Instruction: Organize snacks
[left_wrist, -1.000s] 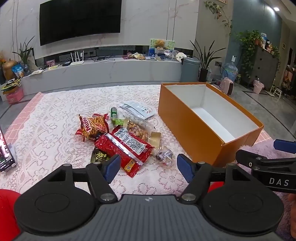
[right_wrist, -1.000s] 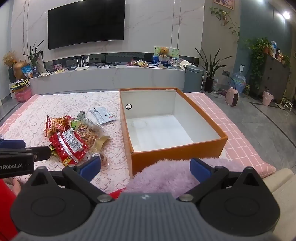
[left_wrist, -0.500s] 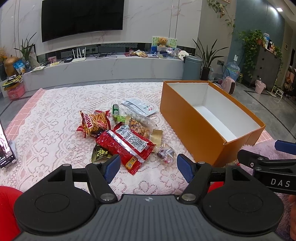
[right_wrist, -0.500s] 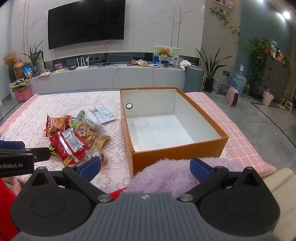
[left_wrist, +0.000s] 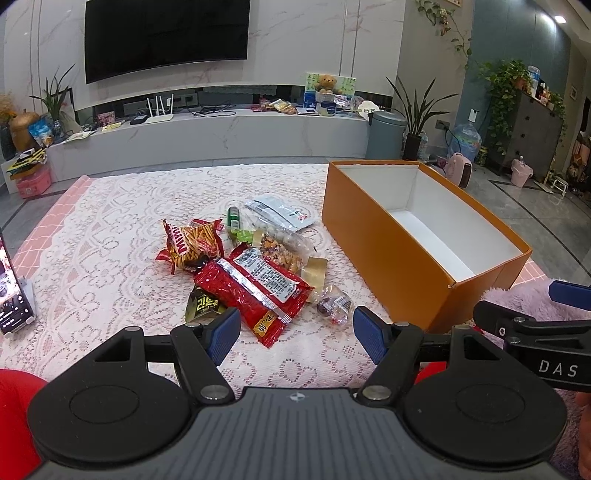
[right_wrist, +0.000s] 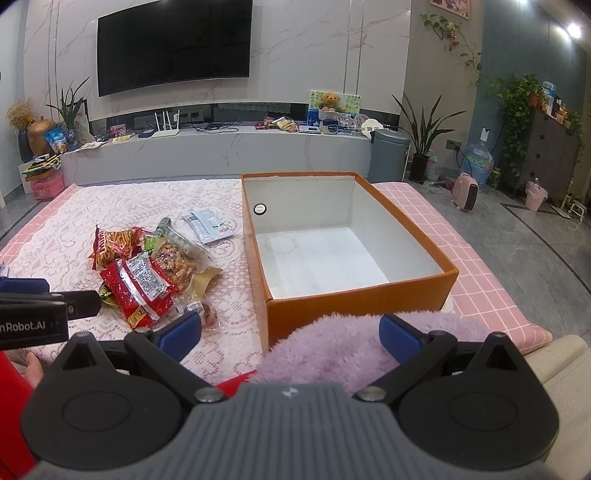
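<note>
left gripper (left_wrist: 293, 330) hangs wide open, holding nothing, just above the near end of the red packet (left_wrist: 255, 288). the packet lies flat on the lace cloth (left_wrist: 110, 258), long axis slanting from near-right to far-left, in the snack pile beside the orange box (left_wrist: 388, 254). right gripper (right_wrist: 290, 330) is spread wide too, holding nothing, over purple fleece (right_wrist: 343, 343).

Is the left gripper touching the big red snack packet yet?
Apart. In the left wrist view the left gripper is open with lace tablecloth showing between its fingertips, the big red snack packet lying beyond them.
</note>
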